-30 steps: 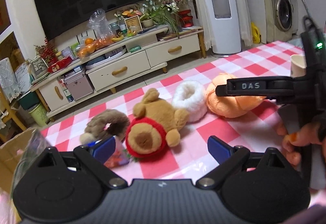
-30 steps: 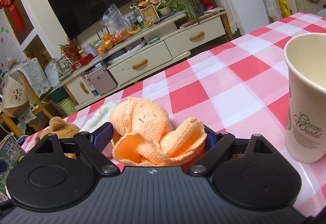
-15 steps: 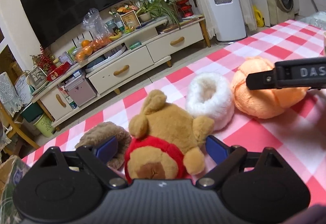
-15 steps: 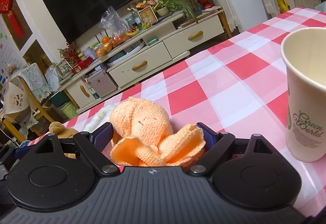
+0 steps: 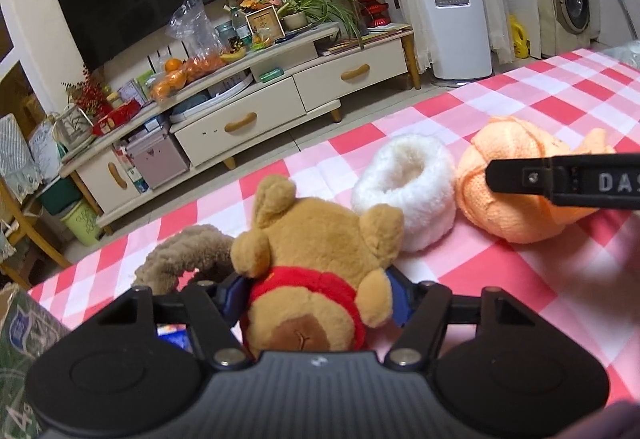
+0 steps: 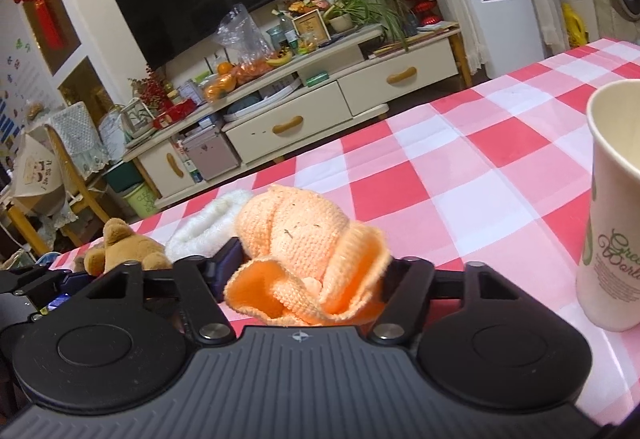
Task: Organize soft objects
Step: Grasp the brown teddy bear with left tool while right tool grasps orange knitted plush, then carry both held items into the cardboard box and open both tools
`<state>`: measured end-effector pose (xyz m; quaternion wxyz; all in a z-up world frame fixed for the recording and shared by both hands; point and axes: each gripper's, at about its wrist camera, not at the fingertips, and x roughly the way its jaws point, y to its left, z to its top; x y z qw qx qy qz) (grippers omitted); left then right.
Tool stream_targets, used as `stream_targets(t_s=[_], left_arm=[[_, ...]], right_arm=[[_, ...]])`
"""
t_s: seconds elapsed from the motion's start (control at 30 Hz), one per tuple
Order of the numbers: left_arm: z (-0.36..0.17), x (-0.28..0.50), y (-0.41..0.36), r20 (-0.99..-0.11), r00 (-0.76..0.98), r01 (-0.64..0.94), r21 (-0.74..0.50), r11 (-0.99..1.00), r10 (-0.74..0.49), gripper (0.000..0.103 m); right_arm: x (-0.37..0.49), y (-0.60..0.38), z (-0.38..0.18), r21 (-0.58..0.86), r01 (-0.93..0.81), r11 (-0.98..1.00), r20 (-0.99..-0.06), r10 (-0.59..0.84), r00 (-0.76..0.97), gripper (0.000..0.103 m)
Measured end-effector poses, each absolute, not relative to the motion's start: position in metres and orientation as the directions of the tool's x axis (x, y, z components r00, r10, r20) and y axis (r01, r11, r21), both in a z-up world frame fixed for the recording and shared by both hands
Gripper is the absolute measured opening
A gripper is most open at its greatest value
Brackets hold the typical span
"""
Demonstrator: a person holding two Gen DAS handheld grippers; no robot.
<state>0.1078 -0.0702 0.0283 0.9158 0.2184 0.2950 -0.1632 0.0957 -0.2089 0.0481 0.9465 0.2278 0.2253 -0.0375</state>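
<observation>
A brown plush bear with a red collar (image 5: 316, 271) lies on the checked tablecloth (image 5: 500, 279). My left gripper (image 5: 318, 293) has closed on it, its blue pads pressing the bear's sides. A white fluffy ring (image 5: 408, 195) lies beside the bear, and a brown fuzzy ring (image 5: 180, 259) lies to its left. An orange knitted cloth (image 6: 304, 259) sits between the pads of my right gripper (image 6: 310, 267), squeezed into a bunch. The cloth (image 5: 516, 191), with a right gripper finger across it, also shows in the left wrist view. The bear (image 6: 128, 251) and white ring (image 6: 212, 223) show left in the right wrist view.
A tall white paper cup (image 6: 612, 207) stands on the table close to the right of my right gripper. A green printed box (image 5: 20, 339) sits at the table's left edge. Beyond the far table edge is a TV cabinet (image 5: 256, 107).
My left gripper moved forward over the bear and closed on it. My right gripper's pads closed in and bunched the orange cloth.
</observation>
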Motion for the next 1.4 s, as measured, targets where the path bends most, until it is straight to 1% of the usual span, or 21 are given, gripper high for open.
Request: stream_targets(t_s=[0.13, 0.6, 0.77, 0.97, 1.23, 1.4], left_arm=[[0.031, 0.097, -0.070, -0.619, 0.765, 0.431, 0.286, 0.855, -0.179, 0.066], [0.058, 0.030, -0.036, -0.633, 0.738, 0.434, 0.183, 0.882, -0.232, 0.066], [0.069, 0.005, -0.018, -0.636, 0.723, 0.450, 0.138, 0.882, -0.269, 0.066], [0.074, -0.007, 0.003, -0.619, 0.710, 0.457, 0.041, 0.889, -0.336, 0.066], [0.084, -0.011, 0.019, -0.589, 0.701, 0.487, -0.017, 0.873, -0.403, 0.066], [0.090, -0.012, 0.031, -0.571, 0.704, 0.488, -0.043, 0.872, -0.422, 0.066]], right_arm=[[0.095, -0.213, 0.048, 0.416, 0.155, 0.896, -0.435, 0.046, 0.899, 0.072], [0.092, -0.213, 0.049, 0.412, 0.135, 0.901, -0.437, 0.066, 0.897, 0.069], [0.085, -0.205, 0.052, 0.373, 0.126, 0.919, -0.449, 0.059, 0.892, 0.069], [0.074, -0.191, 0.055, 0.320, 0.107, 0.941, -0.456, 0.054, 0.888, 0.067], [0.044, -0.180, 0.068, 0.281, 0.138, 0.950, -0.435, -0.002, 0.900, 0.066], [0.028, -0.171, 0.072, 0.264, 0.162, 0.951, -0.437, -0.032, 0.899, 0.066]])
